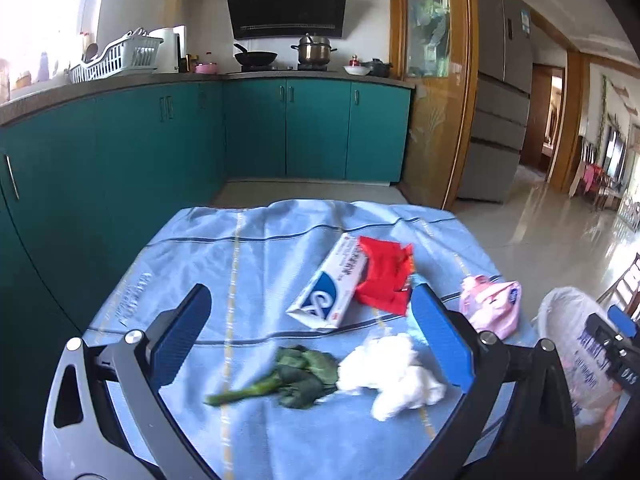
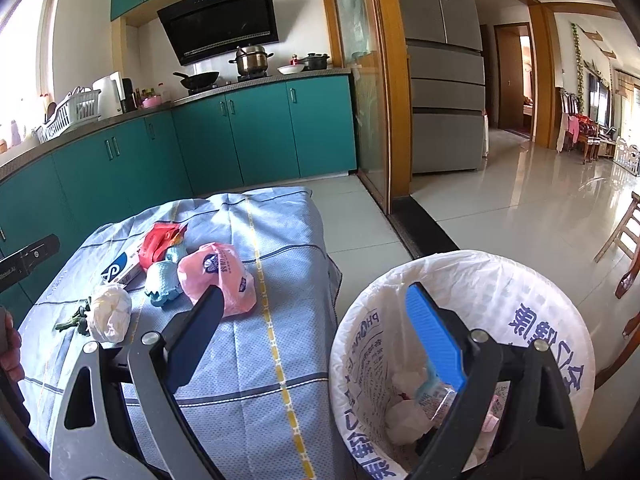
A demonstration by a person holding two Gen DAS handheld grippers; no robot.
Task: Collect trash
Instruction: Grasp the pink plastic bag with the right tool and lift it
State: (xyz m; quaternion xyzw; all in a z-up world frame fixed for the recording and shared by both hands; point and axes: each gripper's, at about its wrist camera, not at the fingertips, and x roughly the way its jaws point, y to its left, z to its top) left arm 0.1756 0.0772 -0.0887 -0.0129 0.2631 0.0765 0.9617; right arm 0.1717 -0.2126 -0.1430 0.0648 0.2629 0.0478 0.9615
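Observation:
On the blue cloth-covered table [image 1: 248, 248] lie a green vegetable scrap [image 1: 288, 376], a white tissue wad [image 1: 396, 372], a white-and-blue box [image 1: 332, 284], a red wrapper [image 1: 384, 276] and a pink bag [image 1: 492, 304]. My left gripper [image 1: 311, 292] hovers open over the vegetable and tissue, touching neither. The right gripper [image 2: 314, 292] is open and empty, its blue finger over the white-lined bin [image 2: 520, 280], which holds crumpled trash [image 2: 408, 412]. From the right wrist I also see the pink bag [image 2: 220, 276], a teal crumpled item [image 2: 164, 284] and the tissue wad [image 2: 110, 312].
Teal kitchen cabinets [image 1: 256, 128] stand behind and left of the table. The bin stands on the tiled floor [image 2: 500, 208] at the table's right side. A wooden chair [image 2: 628, 240] is at the far right. A person's hand [image 2: 10, 348] shows at the left edge.

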